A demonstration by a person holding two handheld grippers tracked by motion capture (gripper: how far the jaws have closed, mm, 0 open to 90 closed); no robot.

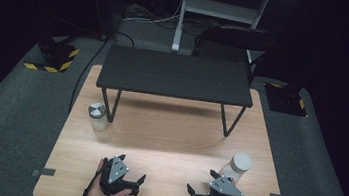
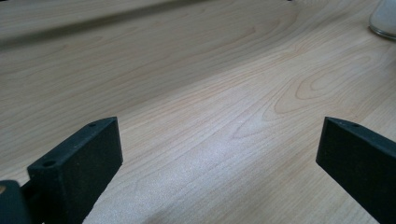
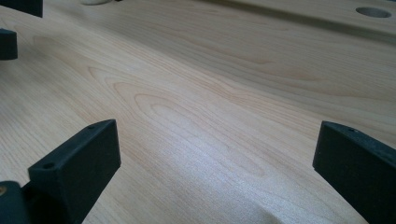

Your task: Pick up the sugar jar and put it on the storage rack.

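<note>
Jar (image 1: 237,167) stands just beyond right gripper (image 1: 201,181), whose jaws gape empty.

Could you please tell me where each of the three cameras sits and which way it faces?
High view: above the person's side, looking forward and down on the table, black shelf and two jars; both hands, left gripper and right gripper show.
Left gripper view: on the left gripper, low over the wood; its open jaws show, right jar in the corner.
Right gripper view: on the right gripper, low over the wood; its open jaws show.
Shared: the high view and left gripper view both show the right jar.
</note>
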